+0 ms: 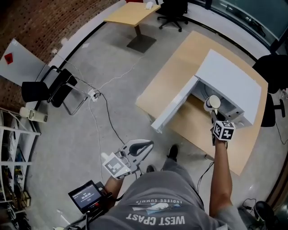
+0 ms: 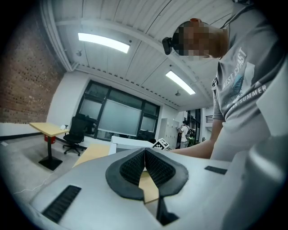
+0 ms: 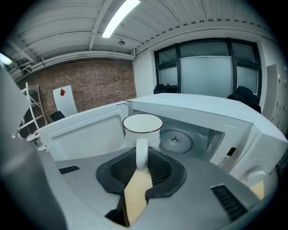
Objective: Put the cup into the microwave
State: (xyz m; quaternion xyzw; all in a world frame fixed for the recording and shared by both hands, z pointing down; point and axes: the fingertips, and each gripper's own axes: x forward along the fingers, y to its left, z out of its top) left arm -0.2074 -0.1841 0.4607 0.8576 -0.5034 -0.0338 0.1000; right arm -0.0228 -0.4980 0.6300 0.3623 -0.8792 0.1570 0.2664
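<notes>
A white cup (image 3: 142, 127) with a dark rim hangs upright in front of the open microwave (image 3: 202, 121). My right gripper (image 3: 142, 162) is shut on the cup's handle. From the head view the cup (image 1: 212, 103) sits at the mouth of the white microwave (image 1: 234, 85), whose door (image 1: 173, 107) swings out to the left, and the right gripper (image 1: 214, 117) reaches in from below. The turntable hub (image 3: 174, 140) shows inside the cavity. My left gripper (image 1: 140, 147) is held low near the person's body, its jaws pressed together on nothing; the left gripper (image 2: 145, 167) points level across the room.
The microwave stands on a wooden table (image 1: 180, 67). A black chair (image 1: 47, 87) and cables (image 1: 96, 96) lie on the floor to the left. A shelf rack (image 1: 13, 152) stands at the left edge. Another desk (image 1: 132, 13) and office chair (image 1: 173, 11) are far back.
</notes>
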